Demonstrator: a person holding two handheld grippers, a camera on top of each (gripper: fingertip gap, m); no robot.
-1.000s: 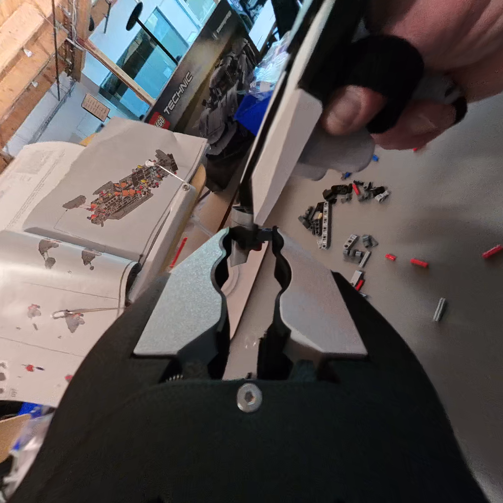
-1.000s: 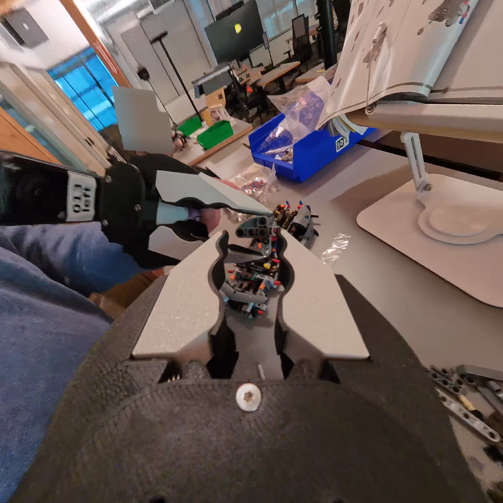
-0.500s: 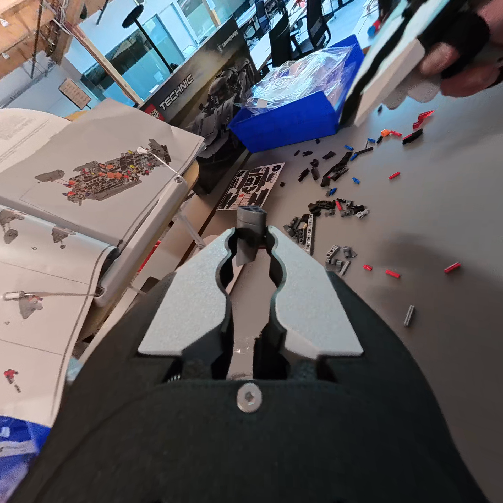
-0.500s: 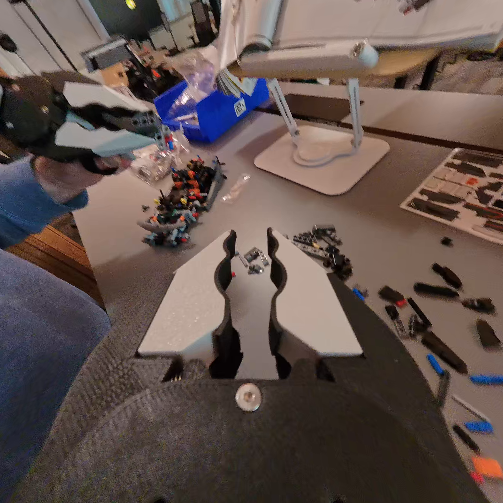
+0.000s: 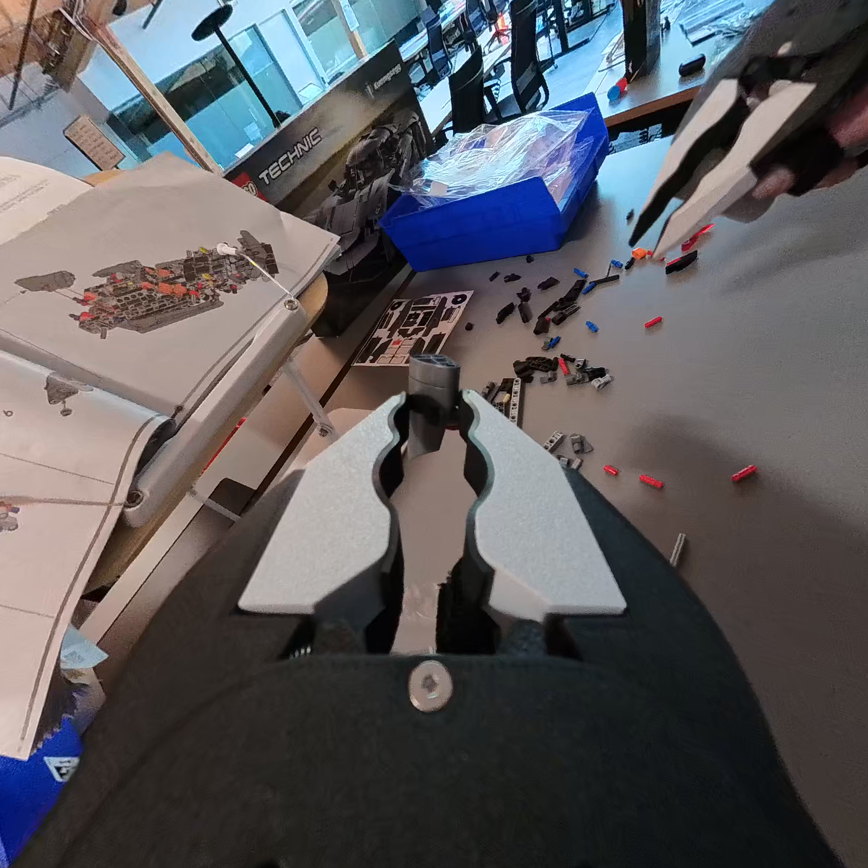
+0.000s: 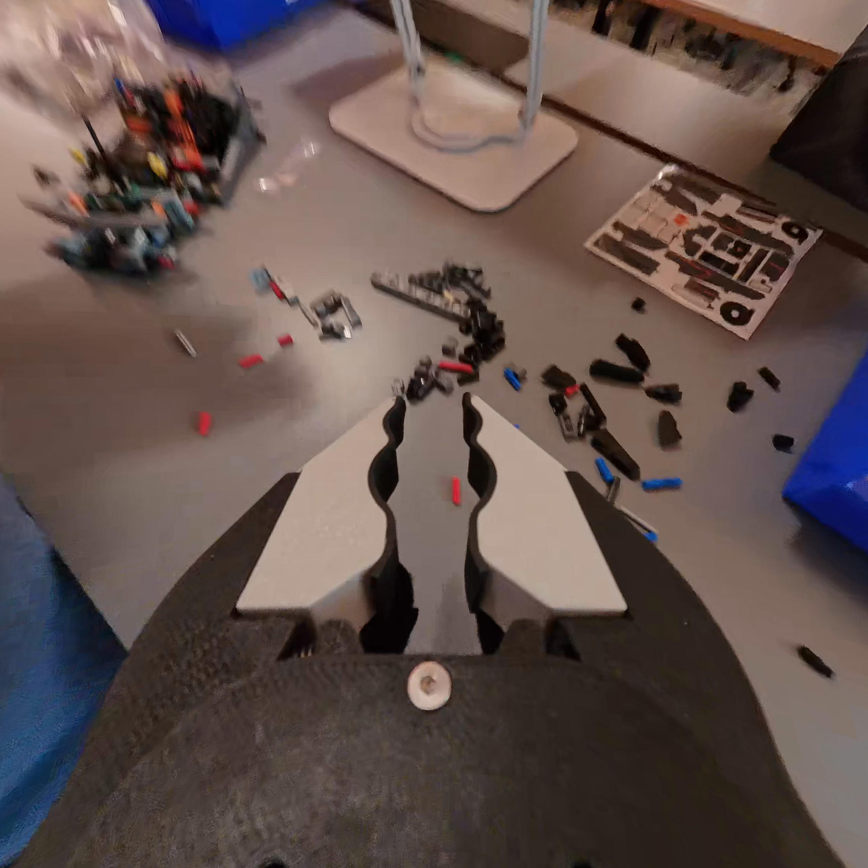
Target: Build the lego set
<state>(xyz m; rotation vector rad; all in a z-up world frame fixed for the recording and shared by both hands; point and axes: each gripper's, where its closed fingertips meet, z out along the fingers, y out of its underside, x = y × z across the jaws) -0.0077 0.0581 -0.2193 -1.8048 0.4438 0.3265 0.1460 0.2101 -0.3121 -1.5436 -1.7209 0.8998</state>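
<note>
My left gripper [image 5: 433, 399] is shut on a dark grey lego beam [image 5: 430, 383] and holds it upright above the grey table [image 5: 751, 375]. My right gripper [image 6: 433, 400] is open and empty, hovering over loose black, red and blue lego pieces [image 6: 474, 338]. It also shows in the left wrist view [image 5: 653, 244] at the far right, tips down near an orange piece [image 5: 639, 253]. The partly built lego model [image 6: 150, 188] sits blurred at the far left of the right wrist view.
An open instruction booklet [image 5: 141, 291] rests on a stand [image 6: 460, 141] at the left. A sticker sheet [image 5: 413, 329] lies beside the set's box [image 5: 338, 155]. A blue bin [image 5: 493, 211] holds plastic bags. Red pins [image 5: 650, 480] lie scattered on the table. Across from one pair of fingers to the other is roughly 25 centimetres. From my left tips it is roughly 20 centimetres to the partly built lego model [image 6: 150, 188]; from my right, 30 centimetres.
My right gripper has pulled away from the left gripper's beam and swung right over the loose pieces. The left gripper still holds the beam and has tilted to face the table.
</note>
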